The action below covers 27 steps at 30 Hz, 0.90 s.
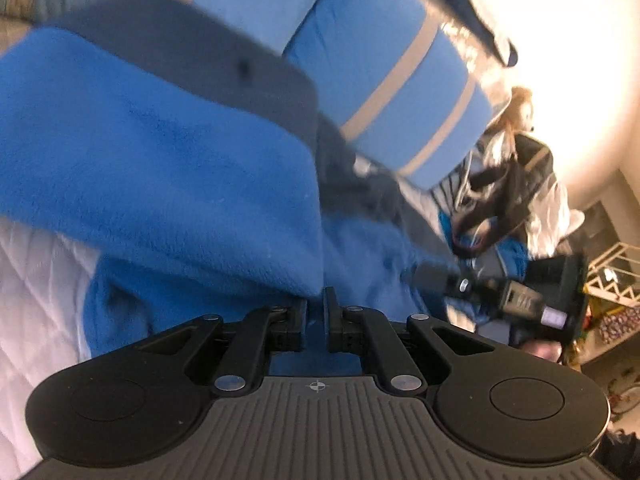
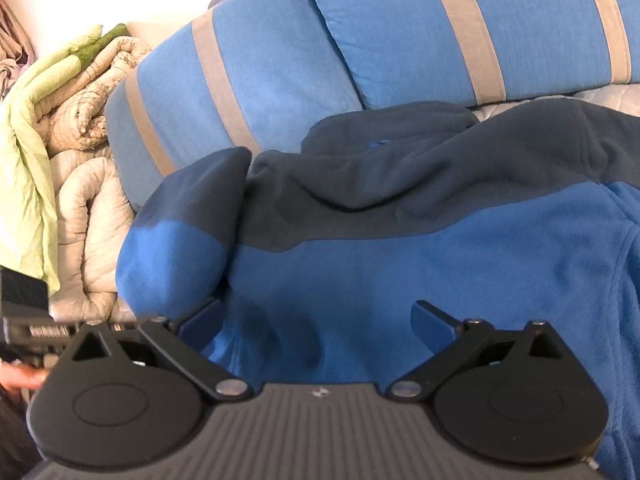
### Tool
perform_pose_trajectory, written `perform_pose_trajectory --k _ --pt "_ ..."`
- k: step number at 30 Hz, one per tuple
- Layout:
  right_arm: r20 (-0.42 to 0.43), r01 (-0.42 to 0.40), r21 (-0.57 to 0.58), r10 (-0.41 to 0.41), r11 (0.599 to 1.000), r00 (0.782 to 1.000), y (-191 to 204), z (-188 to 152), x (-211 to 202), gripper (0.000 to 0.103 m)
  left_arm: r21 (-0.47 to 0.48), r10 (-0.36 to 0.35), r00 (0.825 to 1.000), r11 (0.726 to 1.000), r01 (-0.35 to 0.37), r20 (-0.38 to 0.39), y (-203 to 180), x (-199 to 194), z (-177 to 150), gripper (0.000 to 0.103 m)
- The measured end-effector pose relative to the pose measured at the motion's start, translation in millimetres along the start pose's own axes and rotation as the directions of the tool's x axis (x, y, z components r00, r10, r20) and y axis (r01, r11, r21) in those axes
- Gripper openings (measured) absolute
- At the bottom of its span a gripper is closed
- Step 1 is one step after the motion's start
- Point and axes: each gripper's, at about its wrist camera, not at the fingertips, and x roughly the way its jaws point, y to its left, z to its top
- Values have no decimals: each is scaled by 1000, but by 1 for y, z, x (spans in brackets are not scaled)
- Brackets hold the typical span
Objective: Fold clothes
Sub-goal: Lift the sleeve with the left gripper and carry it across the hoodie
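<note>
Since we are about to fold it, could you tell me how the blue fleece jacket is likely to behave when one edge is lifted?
The blue fleece jacket will probably be floppy: it already lies in soft folds and sags. Its fuzzy nap suggests it should grip rather than slip in the left gripper, which is shut on its edge. It looks fairly thick, so folds may spring back.

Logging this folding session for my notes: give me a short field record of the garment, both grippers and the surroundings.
garment: blue fleece jacket with dark navy upper panel, spread on the bed
left gripper: shut on a fold of the fleece jacket, lifted edge draped ahead of it
right gripper: open, jaws wide, low over the jacket's blue body
behind jacket: two blue pillows with grey stripes
side: rumpled beige and green quilt
</note>
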Motion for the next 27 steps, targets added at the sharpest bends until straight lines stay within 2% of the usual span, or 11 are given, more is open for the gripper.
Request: perform_pose_trajectory --k 4,7,12,15,17,19,21,22,24,27 --pt "-11 2 7 -1 1000 1000 -1 0 2 103 -29 -15 1000 999 15 15 7 3 1 7" --pt "-9 -2 24 2 1000 1000 -4 0 1 103 -4 -15 1000 1000 15 11 -3 9 8 7" --pt "-3 -9 69 9 998 1000 -10 1 1 103 174 -1 998 985 12 -63 -41 30 20 7" --pt "-5 -1 81 1 997 1000 -13 2 2 103 292 58 987 956 -13 -148 -59 50 18 7" --pt "-7 3 83 -3 997 1000 -13 1 3 103 322 128 969 945 -54 -212 -60 63 12 9" --pt "-9 9 84 -9 996 1000 -14 0 3 103 315 193 954 942 -115 -228 -56 66 8 10" --pt "-13 12 88 -11 996 1000 -15 1 4 103 281 224 951 946 -160 -213 -50 60 5 29" --pt "-14 13 90 -11 996 1000 -16 1 4 103 253 220 956 953 -167 -196 -46 52 5 40" --pt "-17 14 92 -12 996 1000 -16 1 4 103 186 172 974 972 -143 -149 -40 32 6 47" --pt "-20 13 91 -11 996 1000 -15 1 4 103 64 74 996 996 -70 -56 -27 -6 7 60"
